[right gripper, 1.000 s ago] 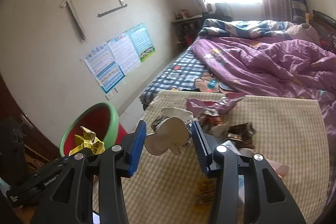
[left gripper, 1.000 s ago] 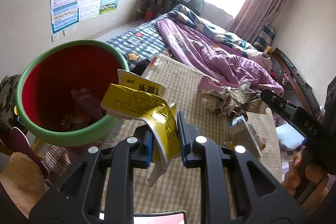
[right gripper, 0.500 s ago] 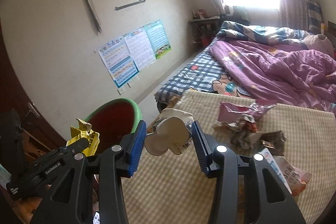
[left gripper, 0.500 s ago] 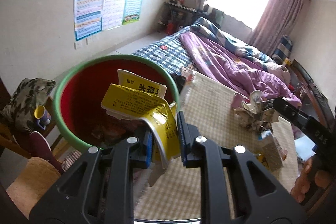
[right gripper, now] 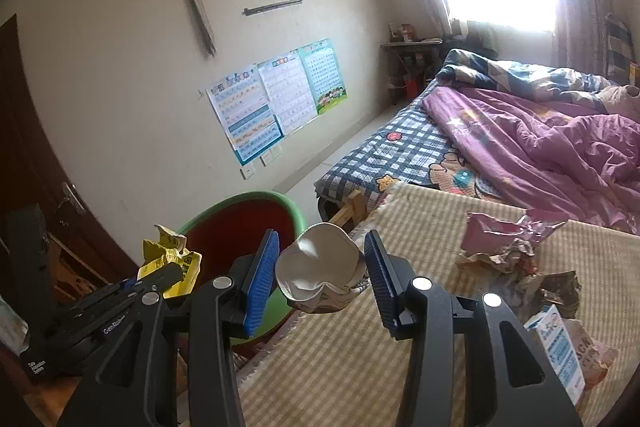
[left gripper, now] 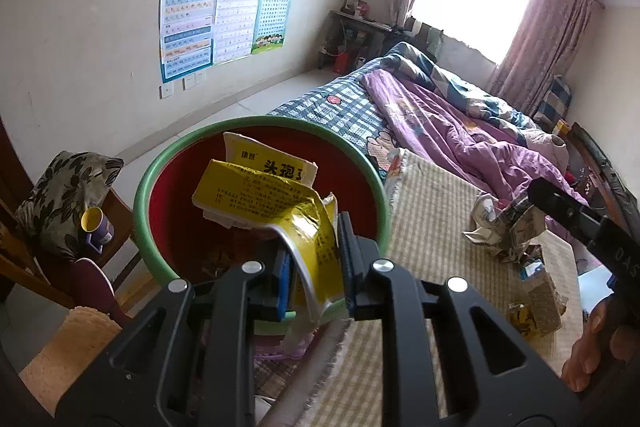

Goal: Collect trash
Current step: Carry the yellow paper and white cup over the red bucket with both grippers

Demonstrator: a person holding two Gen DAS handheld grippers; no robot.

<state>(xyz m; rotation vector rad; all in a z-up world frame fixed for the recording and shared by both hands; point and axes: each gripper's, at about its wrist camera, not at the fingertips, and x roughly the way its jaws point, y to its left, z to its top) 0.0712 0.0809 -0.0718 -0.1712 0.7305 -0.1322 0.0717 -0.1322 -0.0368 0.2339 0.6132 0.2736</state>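
Observation:
My left gripper [left gripper: 314,263] is shut on a crumpled yellow wrapper [left gripper: 276,203] with a white printed packet behind it, held right over the mouth of the green-rimmed red bin [left gripper: 160,163]. Some trash lies at the bin's bottom. My right gripper [right gripper: 322,277] is shut on a squashed paper cup [right gripper: 320,267], above the checked mat's left edge, just right of the bin [right gripper: 280,201]. In the right wrist view the left gripper [right gripper: 166,273] shows at lower left with the yellow wrapper [right gripper: 172,257]. The right gripper's arm [left gripper: 576,217] crosses the left wrist view at right.
More trash lies on the checked mat [right gripper: 440,227]: a pink wrapper [right gripper: 504,231], crumpled paper [left gripper: 500,227] and a small carton [right gripper: 560,347]. A bed with a purple quilt [left gripper: 460,123] is behind. A chair with a cushion and a yellow cup [left gripper: 94,225] stands left of the bin.
Both grippers have swung left toward the bin. The yellow wrapper, beside the bin a second ago, now hangs over its opening. The cup has come nearer the mat's left edge.

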